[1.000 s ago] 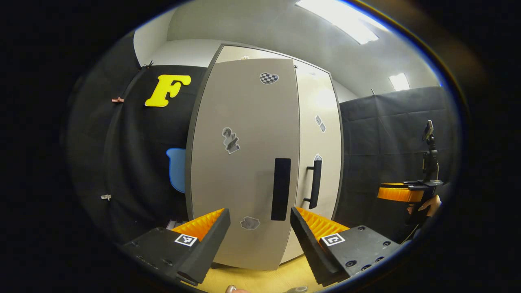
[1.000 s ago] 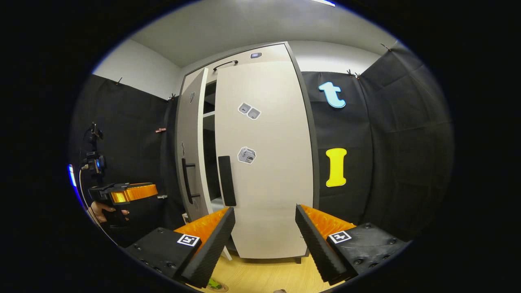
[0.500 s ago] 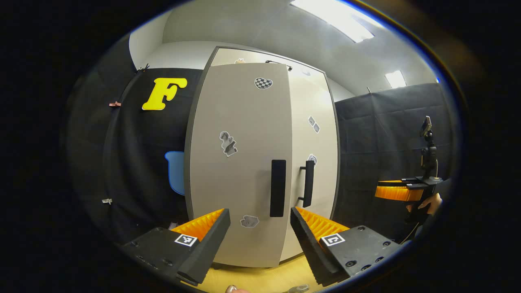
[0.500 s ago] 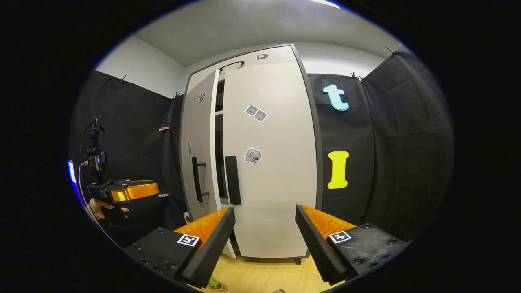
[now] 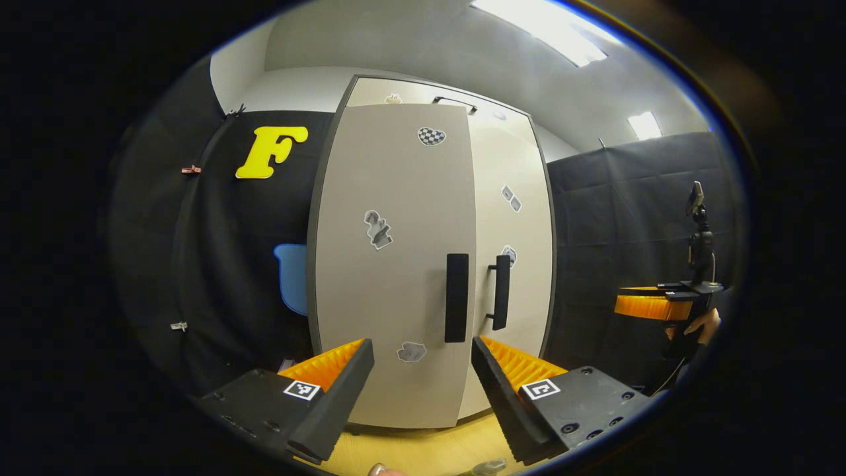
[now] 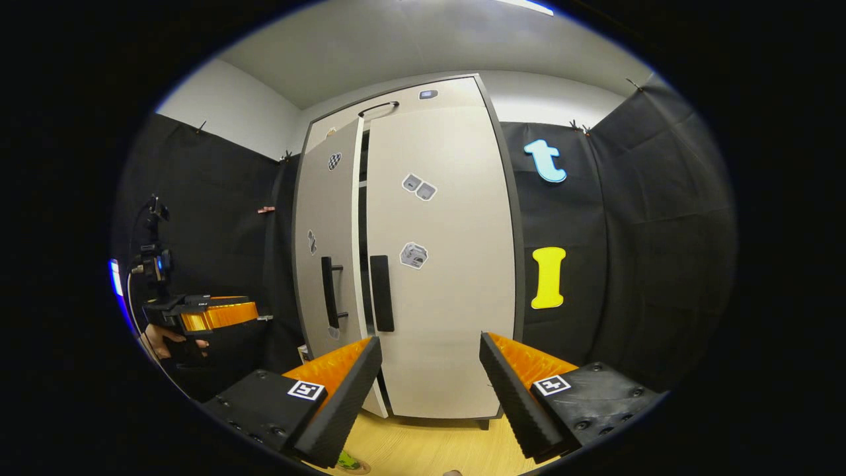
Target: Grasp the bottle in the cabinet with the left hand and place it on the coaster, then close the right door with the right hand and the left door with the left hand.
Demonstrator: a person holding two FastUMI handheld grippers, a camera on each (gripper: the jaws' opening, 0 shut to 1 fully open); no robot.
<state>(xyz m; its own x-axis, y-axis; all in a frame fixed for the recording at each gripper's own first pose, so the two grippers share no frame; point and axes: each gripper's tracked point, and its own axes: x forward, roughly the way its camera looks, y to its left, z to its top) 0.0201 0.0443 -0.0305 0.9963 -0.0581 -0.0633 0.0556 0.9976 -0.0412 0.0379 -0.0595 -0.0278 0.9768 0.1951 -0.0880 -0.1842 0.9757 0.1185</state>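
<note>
Left door (image 6: 327, 251) just left of right door (image 6: 443, 264), narrow gap between.

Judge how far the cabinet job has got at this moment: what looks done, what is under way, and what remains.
Done: the right door sits flush in the cabinet frame. Under way: the left door is nearly shut, with a thin dark gap beside it in the right gripper view. Both the left gripper and right gripper are open and hold nothing. Left: seating the left door. The bottle's placement cannot be confirmed.

Black cloth walls (image 6: 634, 218), light wooden floor (image 6: 429, 443), ceiling light panels (image 5: 548, 30).
</note>
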